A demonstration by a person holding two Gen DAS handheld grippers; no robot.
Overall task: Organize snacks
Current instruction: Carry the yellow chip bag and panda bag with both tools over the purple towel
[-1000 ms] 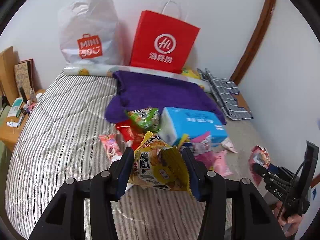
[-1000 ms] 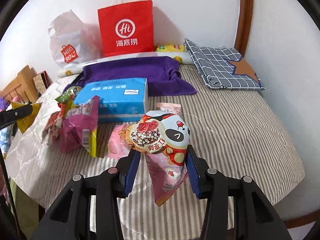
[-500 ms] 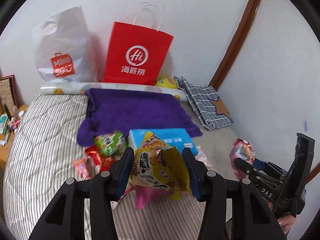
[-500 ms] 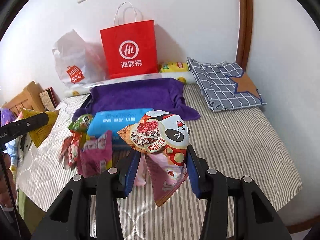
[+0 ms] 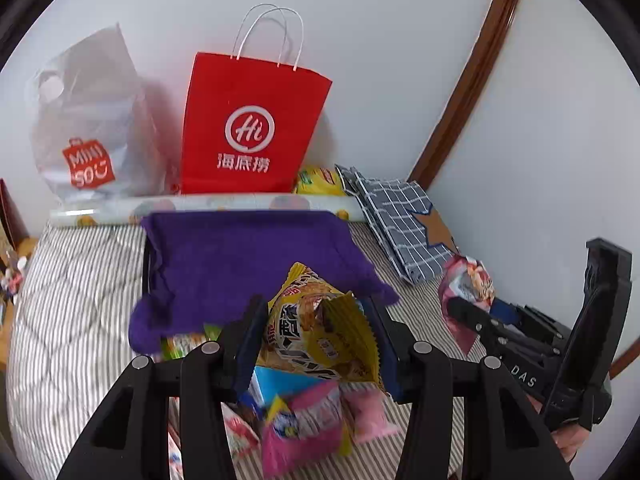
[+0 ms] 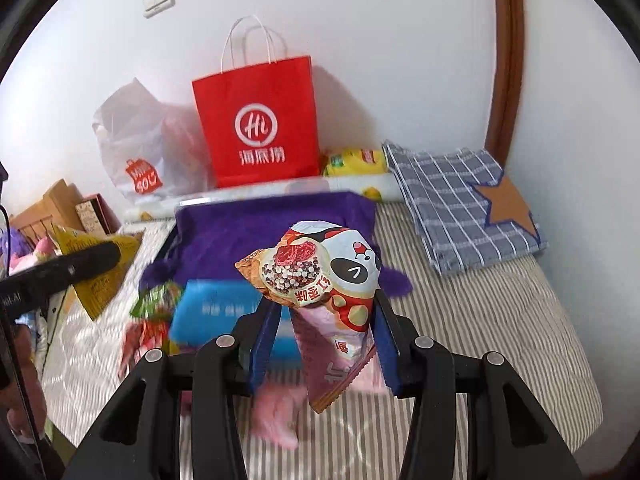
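My left gripper (image 5: 316, 320) is shut on a yellow snack bag (image 5: 316, 332) and holds it in the air above the bed. My right gripper (image 6: 324, 320) is shut on a pink and white panda snack bag (image 6: 328, 276), also held above the bed. The right gripper and its bag (image 5: 466, 284) show at the right of the left wrist view. The left gripper's yellow bag (image 6: 100, 276) shows at the left of the right wrist view. Loose snack packets (image 5: 304, 428) lie below on the striped bed (image 6: 480, 320) by a blue tissue pack (image 6: 212, 312).
A red paper bag (image 5: 248, 132) and a white plastic bag (image 5: 92, 136) stand against the wall at the back. A purple towel (image 5: 248, 256) lies in front of them. A folded checked cloth (image 6: 460, 200) lies at the right. A wooden bedside table (image 6: 60, 204) stands at the left.
Both grippers have risen and moved toward the back wall with their bags; the red bag and purple towel look nearer and the loose snacks have dropped lower in view.
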